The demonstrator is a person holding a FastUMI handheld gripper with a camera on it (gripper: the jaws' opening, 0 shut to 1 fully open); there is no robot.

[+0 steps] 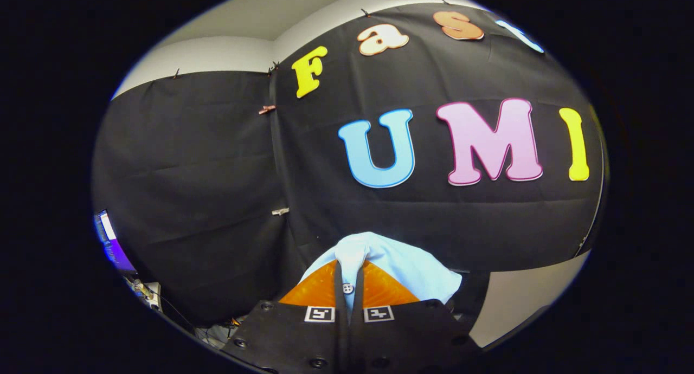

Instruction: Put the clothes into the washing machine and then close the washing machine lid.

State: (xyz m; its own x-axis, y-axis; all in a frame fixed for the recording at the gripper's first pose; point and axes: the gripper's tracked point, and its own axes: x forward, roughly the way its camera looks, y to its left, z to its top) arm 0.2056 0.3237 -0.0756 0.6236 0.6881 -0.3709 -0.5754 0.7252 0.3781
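No table or floor shows plainly. The light blue garment (401, 265) is carried by the gripper (347, 295), whose fingers are closed together and pinch the cloth between them. At three o'clock from the fingers lies a bare pale surface (520, 303); at nine o'clock, tangled cables (146, 292).

The garment (398, 265) bunched at the gripper (347, 287) is pale blue, plain with no print, and a small white button (347, 288) sits on its fold. Two square tags (319, 314) on the gripper's body are white with black block patterns. The booth cloth (217, 173) is black, the wall (238, 43) above it off-white.
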